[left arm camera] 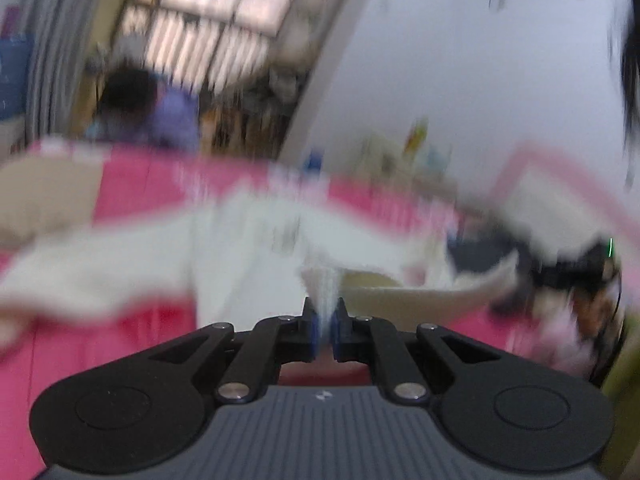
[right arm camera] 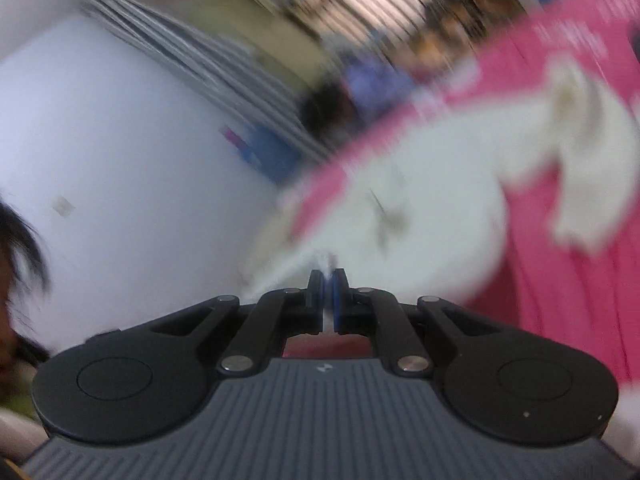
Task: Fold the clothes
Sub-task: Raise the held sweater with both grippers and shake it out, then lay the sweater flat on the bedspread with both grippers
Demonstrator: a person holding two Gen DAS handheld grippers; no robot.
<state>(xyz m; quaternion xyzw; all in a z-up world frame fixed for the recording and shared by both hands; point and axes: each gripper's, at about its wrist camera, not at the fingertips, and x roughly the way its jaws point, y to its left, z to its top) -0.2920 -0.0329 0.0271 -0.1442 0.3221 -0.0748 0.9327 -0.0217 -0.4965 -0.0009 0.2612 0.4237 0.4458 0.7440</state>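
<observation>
A white garment (left arm camera: 224,248) hangs in the air over a pink cloth-covered surface (left arm camera: 152,184), badly blurred by motion. My left gripper (left arm camera: 325,306) is shut on a pinched fold of the white garment. In the right wrist view the same white garment (right arm camera: 420,200) stretches away to the upper right, and my right gripper (right arm camera: 328,280) is shut on its edge. One loose end (right arm camera: 580,184), perhaps a sleeve, droops at the far right. In the left wrist view, the other gripper (left arm camera: 568,264) shows as a dark blur at the right.
The pink surface (right arm camera: 560,280) fills the lower right of the right wrist view. A seated person in a purple top (left arm camera: 160,112) is beyond the table. White wall (left arm camera: 460,80), window grille (left arm camera: 208,40), grey curtain (right arm camera: 200,60), small bottles (left arm camera: 416,136) on a far ledge.
</observation>
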